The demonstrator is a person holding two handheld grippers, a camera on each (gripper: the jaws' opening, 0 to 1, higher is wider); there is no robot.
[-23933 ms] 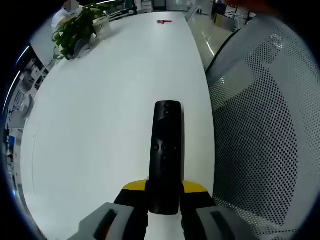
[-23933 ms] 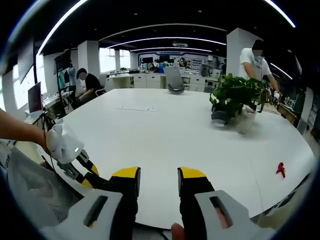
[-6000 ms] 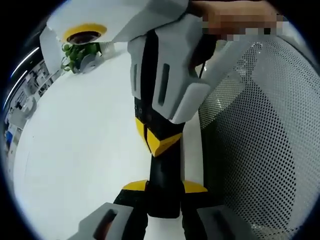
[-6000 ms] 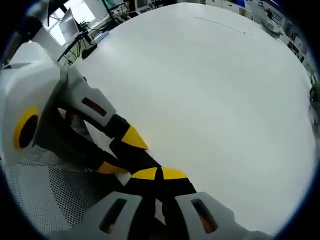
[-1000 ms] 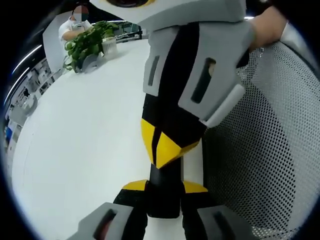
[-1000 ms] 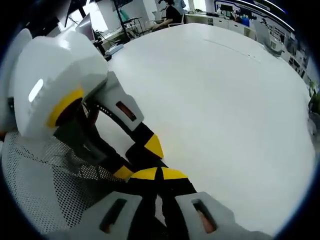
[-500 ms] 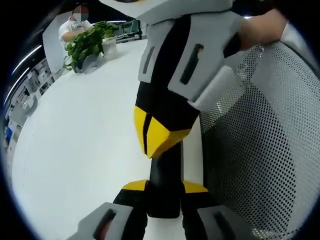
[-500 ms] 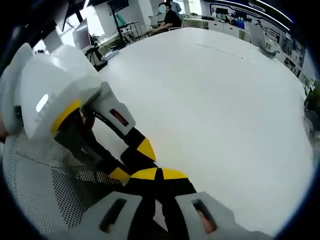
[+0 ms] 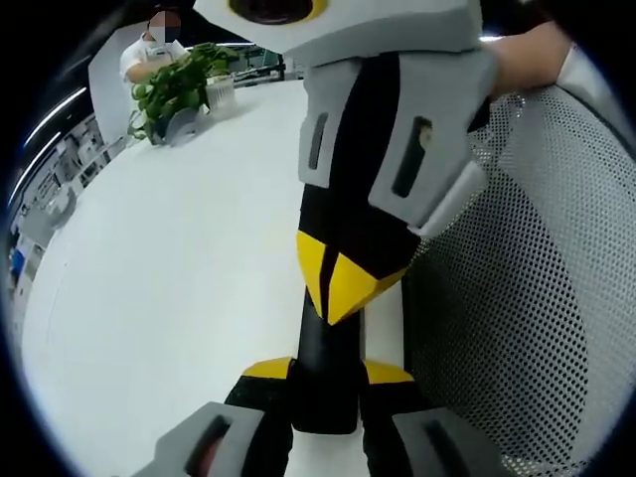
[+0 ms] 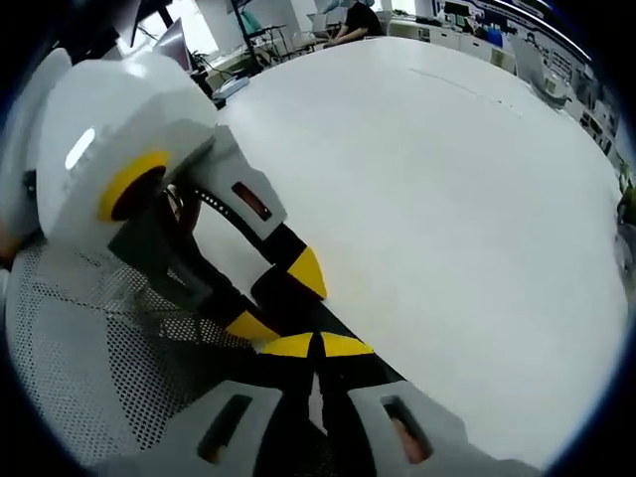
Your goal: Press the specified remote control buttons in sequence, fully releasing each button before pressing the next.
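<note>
A black remote control (image 9: 326,350) lies lengthwise between my left gripper's jaws, and the left gripper (image 9: 326,372) is shut on its near end. My right gripper (image 9: 338,288) comes down from above with its yellow tips shut together, right over the remote's face and hiding its buttons. Whether the tips touch the remote is not clear. In the right gripper view, the right gripper (image 10: 316,346) is shut and points at the remote (image 10: 281,301). The left gripper (image 10: 276,298) holds that remote between its yellow-tipped jaws.
A large white table (image 9: 169,258) stretches away under both grippers. A potted plant (image 9: 179,89) stands at its far end with a person behind it. A grey mesh chair back (image 9: 517,298) is close on the right. A hand (image 9: 537,50) holds the right gripper.
Over the last half second the right gripper's shut tips have shifted a little right and down along the remote. The left gripper still holds the remote as before.
</note>
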